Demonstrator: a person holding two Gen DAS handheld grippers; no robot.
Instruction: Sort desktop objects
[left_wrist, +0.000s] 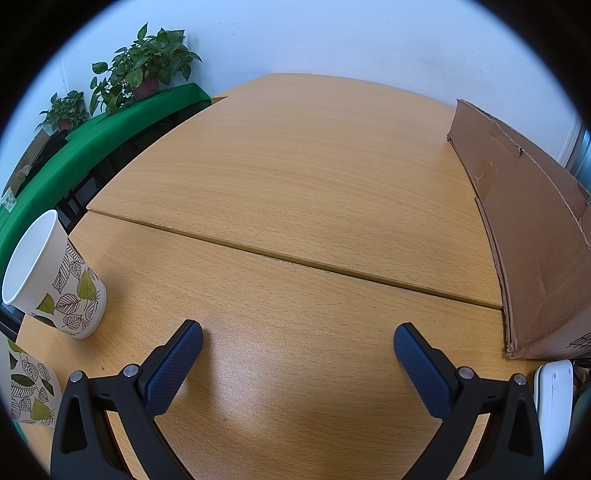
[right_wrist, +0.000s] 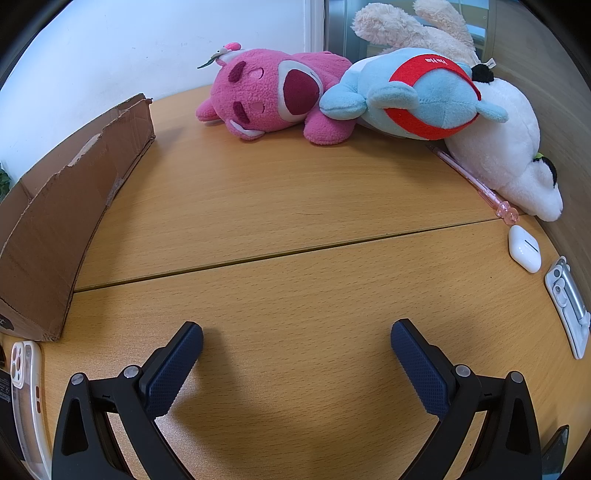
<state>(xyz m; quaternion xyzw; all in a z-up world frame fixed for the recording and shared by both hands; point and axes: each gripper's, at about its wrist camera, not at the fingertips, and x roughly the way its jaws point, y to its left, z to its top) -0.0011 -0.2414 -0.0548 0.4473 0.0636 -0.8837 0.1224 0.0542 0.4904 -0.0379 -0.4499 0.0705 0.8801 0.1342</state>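
My left gripper (left_wrist: 297, 334) is open and empty over the wooden table (left_wrist: 295, 177). A leaf-patterned paper cup (left_wrist: 55, 277) stands to its left, and a second one (left_wrist: 31, 391) is at the lower left edge. A cardboard box (left_wrist: 535, 236) stands to its right. My right gripper (right_wrist: 295, 332) is open and empty above the table (right_wrist: 295, 206). Far ahead lie a pink plush (right_wrist: 273, 92), a blue and red plush (right_wrist: 417, 96) and a white plush (right_wrist: 506, 155). A pink pen (right_wrist: 476, 181), a white earbud case (right_wrist: 524, 248) and a white clip-like stand (right_wrist: 569, 306) lie at the right.
The cardboard box (right_wrist: 62, 214) stands left of the right gripper, with a clear phone case (right_wrist: 26, 398) at its near end. A white object (left_wrist: 554, 402) lies at the left view's lower right. Potted plants (left_wrist: 147, 70) stand on a green-covered table (left_wrist: 110, 129) beyond the left edge.
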